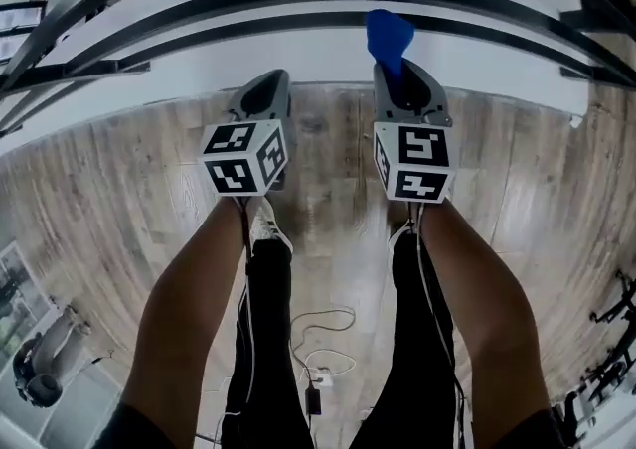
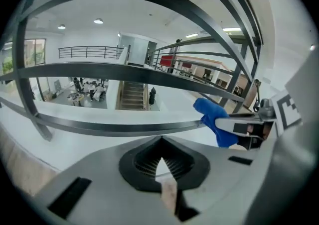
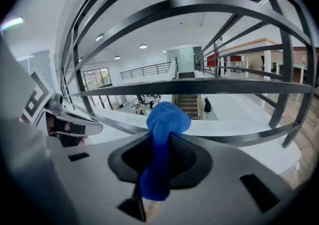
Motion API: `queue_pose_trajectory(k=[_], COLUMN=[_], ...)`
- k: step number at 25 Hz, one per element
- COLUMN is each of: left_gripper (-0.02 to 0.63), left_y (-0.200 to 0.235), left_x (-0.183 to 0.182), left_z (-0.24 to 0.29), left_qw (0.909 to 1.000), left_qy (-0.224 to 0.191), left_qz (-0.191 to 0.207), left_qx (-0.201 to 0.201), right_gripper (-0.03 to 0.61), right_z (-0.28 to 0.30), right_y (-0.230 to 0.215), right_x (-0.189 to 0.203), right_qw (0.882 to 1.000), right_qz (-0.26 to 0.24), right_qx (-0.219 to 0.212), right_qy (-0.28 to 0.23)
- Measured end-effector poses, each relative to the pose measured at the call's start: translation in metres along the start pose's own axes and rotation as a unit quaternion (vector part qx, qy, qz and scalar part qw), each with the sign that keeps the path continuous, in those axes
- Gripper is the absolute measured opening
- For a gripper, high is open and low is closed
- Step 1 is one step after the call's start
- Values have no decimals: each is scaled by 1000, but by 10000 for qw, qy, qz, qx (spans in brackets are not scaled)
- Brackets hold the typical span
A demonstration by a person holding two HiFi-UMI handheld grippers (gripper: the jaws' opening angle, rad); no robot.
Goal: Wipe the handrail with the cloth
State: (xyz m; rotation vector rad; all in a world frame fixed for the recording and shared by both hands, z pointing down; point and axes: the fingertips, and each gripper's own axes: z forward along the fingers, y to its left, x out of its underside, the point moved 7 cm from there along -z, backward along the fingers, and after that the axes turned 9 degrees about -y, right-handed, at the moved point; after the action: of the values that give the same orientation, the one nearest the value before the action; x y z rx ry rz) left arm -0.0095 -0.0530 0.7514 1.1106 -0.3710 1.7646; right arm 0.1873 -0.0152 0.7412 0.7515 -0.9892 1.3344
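**Blue cloth pinched in the right fingers, up at the rail**

The only print that shows is the black-and-white square markers on each gripper's cube. The right gripper [image 3: 164,157] has its fingers clamped on the blue cloth [image 3: 163,124]. The cloth's bunched end sticks out past the fingertips, in front of a low bar of the dark handrail [image 3: 234,87]. Whether it touches the bar is hard to make out. Just beside it, the left gripper [image 2: 160,162] has its fingers closed together with nothing between them. The rail's ends run out of frame above the wooden floor [image 1: 119,199].
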Motion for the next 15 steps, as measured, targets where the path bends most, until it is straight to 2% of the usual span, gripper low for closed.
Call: queue_pose_trajectory(k=[4, 7, 10, 15], left_gripper=[3, 3, 4, 3], left_y=[120, 209, 295, 397], left_x=[-3, -10, -17, -25], left_z=[-52, -87, -120, -152], left_qw=[9990, 9968, 9933, 9907], left_qy=[-59, -148, -219, -125], left_qz=[-91, -152, -254, 101], left_qx=[-430, -764, -1104, -1351], right_gripper=[98, 98, 98, 98], right_z=[58, 107, 150, 219], right_y=[118, 200, 274, 375], right_x=[3, -3, -8, -17], right_qw=[9991, 9976, 9958, 9924], right_qz=[-49, 221, 260, 76], right_qx=[-395, -607, -807, -1089], right_qy=[174, 238, 351, 568])
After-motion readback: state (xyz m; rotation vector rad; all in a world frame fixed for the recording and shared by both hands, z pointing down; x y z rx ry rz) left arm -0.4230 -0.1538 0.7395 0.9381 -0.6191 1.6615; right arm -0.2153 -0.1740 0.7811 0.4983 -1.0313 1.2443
